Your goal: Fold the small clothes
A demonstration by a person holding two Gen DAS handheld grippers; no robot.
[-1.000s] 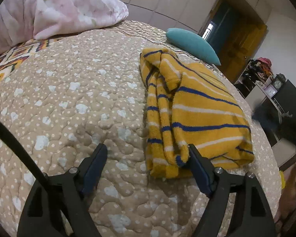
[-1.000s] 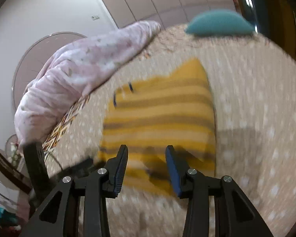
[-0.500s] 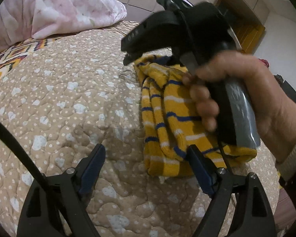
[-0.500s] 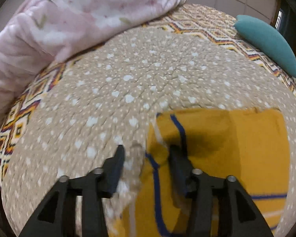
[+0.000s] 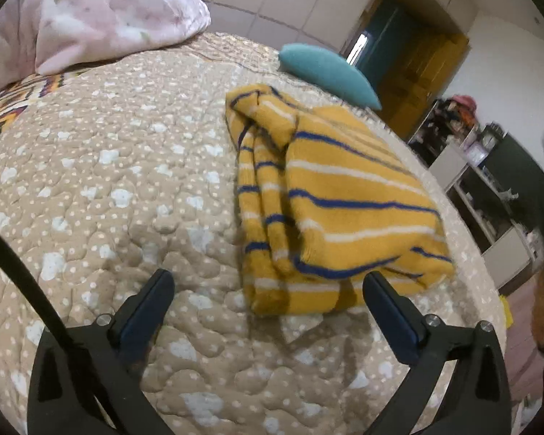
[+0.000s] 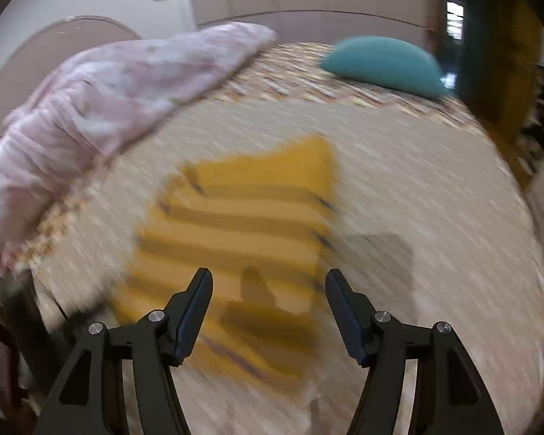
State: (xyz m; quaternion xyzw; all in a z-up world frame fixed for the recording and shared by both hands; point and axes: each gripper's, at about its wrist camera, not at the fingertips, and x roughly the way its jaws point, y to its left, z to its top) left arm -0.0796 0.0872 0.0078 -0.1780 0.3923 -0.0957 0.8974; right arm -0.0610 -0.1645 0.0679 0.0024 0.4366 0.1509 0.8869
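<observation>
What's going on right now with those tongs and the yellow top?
Left tongs open, empty, low over the quilt. Right tongs open, empty, view blurred. Striped yellow top lying folded, untouched. Nothing in the way.

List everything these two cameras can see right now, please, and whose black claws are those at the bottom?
Striped garment: one, yellow with blue and white stripes, folded, lying on the bed quilt.
Bed quilt: one, beige with white dots, covering the bed.
Duvet: one, pink floral, bunched at the far left of the bed.
Cushion: one, teal, at the bed's far edge.
Shelves: cluttered, white and dark, beside the bed on the right.
Doorway: one, yellow-brown frame, beyond the cushion.
Left gripper: one, black with blue pads, open, holding nothing, near the garment's near edge.
Right gripper: one, black, open, empty, above the garment; blurred view.
</observation>
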